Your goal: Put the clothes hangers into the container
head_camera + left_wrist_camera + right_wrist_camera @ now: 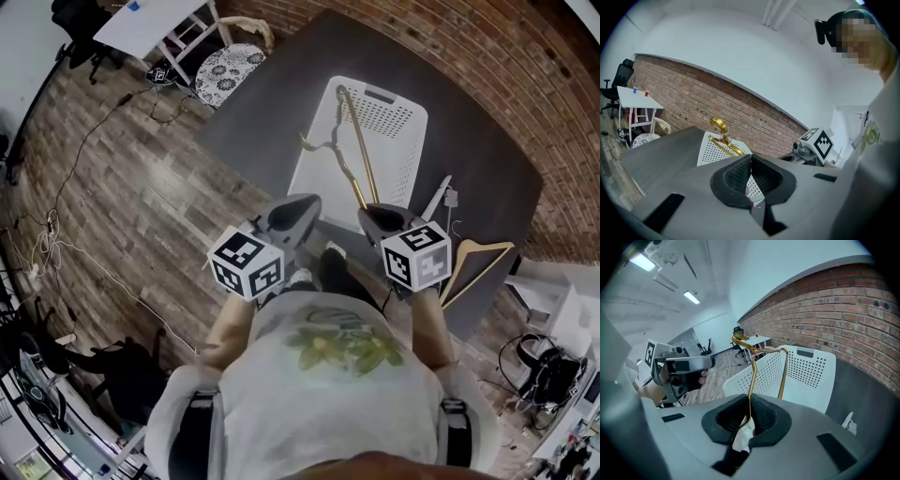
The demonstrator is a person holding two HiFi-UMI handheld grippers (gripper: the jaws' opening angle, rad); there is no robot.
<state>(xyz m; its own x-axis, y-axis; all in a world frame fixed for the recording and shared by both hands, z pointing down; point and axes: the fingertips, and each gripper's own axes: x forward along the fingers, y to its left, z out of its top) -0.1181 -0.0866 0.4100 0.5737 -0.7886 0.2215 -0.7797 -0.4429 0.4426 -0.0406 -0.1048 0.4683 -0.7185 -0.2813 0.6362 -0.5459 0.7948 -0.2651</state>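
Hangers show twice in the head view, one gold and one wooden, both toward the right half of the scene. At far left lies a wood-plank floor, and a dark grey counter runs from the middle to the right. The left tool is held out over the near edge of the counter. In the left tool view its two dark pads meet in a thin line with nothing between them.

Just right of it, a white perforated container lies on the counter. The gold hanger crosses the container's opening. Its long wire runs from near the far rim back to the person, and its hook curls to the left. Seen from the left tool, the gold hook rises above the container's rim. Whether the hanger touches the container cannot be told.

The right tool is beside the container's near right corner and is clamped on the near end of the gold hanger. In the right tool view the thin wire climbs straight out from between the closed pads, with the container wall behind it.

Furthest right, the wooden hanger lies flat on the counter near its corner, outside the container and apart from both tools.
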